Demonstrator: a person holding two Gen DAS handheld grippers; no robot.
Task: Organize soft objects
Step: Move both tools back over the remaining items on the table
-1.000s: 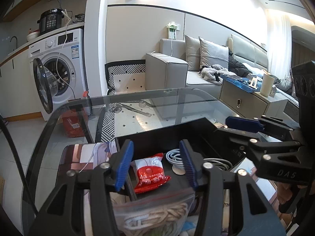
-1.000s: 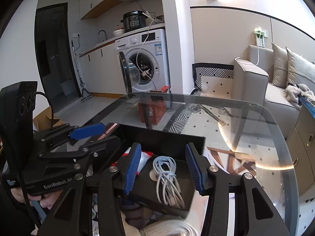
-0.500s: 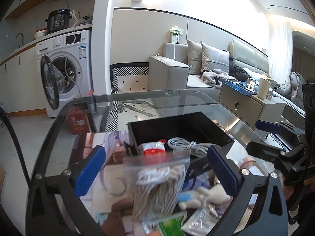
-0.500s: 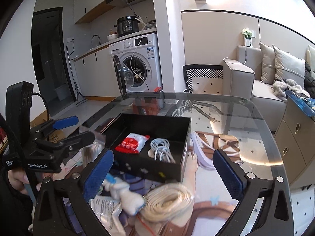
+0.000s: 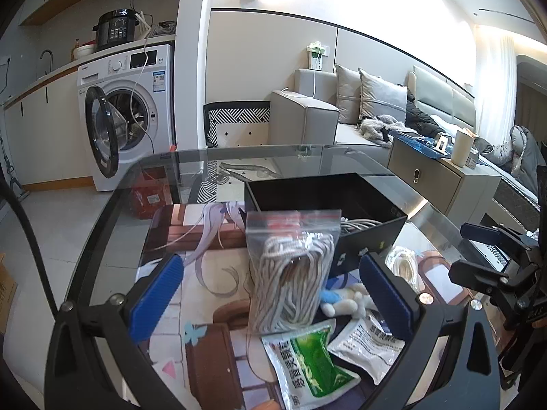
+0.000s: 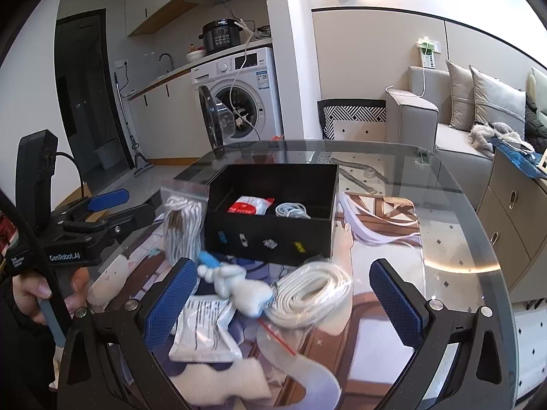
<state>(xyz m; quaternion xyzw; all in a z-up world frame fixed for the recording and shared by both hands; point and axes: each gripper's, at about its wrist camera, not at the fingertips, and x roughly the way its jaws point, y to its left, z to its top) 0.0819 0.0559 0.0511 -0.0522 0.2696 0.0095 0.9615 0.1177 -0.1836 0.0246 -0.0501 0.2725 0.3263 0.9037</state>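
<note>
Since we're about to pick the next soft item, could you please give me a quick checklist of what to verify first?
1. Left tool open: ok.
2. Right tool open: ok.
3. Both tools holding nothing: ok.
4. Black box open, with room beside the red packet and grey cable: ok.
5. Bagged rope between the left fingers: ok.
6. White strap coil free of the plush toy: cannot tell, they overlap.

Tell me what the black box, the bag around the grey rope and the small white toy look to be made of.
Black box: stiff matte board or plastic, flat unshiny walls. Bag: thin clear glossy plastic, rope visible through it, red zip strip. White toy: soft plush, apparently, with a fuzzy outline.
</note>
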